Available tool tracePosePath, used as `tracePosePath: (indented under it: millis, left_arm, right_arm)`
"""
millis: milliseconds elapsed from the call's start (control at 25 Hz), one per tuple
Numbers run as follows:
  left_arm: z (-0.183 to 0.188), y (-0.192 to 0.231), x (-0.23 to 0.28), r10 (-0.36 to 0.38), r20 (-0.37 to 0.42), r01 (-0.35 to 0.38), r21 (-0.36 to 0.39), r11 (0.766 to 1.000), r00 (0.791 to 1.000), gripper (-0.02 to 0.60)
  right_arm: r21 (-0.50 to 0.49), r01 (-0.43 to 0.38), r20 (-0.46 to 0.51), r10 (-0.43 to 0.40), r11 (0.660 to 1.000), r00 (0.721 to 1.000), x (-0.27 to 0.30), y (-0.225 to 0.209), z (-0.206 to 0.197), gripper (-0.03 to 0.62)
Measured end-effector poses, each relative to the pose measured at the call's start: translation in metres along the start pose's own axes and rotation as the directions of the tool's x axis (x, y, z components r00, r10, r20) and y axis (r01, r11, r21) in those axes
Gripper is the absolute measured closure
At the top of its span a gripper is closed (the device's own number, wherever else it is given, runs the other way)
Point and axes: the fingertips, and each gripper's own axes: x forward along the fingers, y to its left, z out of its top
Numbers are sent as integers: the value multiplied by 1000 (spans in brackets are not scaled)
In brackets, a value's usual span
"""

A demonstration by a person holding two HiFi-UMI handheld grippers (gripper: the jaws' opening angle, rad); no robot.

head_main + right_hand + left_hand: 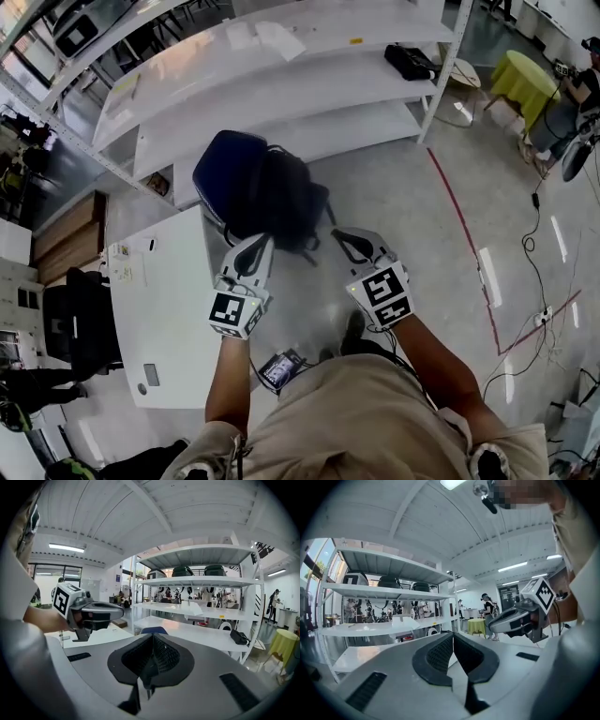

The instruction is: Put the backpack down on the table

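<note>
A person's left gripper [255,246] and right gripper [349,239], both with jaws closed, meet the near edge of a backpack [262,192] held out in front. The right gripper's pads pinch a thin dark strip, seemingly a strap; the left gripper's pads press together with nothing discernible between them. The backpack is navy blue with a smooth, rounded panel on its left and a black, crumpled side with straps on its right. It hangs over the grey floor [403,216], just beyond the corner of the white table [169,309] at left, and in front of white metal shelves [281,94].
</note>
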Motion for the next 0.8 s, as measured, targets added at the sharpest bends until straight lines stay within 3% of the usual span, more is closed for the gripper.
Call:
tracePosePath:
  millis: [400,800]
  left_arm:
    - [9,31,76,92,-22,-92,6,996,996,566]
    - [-2,83,117,100,-42,-100,0,995,994,566]
  right_arm:
    - [10,-82,8,82,997,997,56,-69,0,568]
    - [16,-89,-27,89,996,996,113,-94,-3,568]
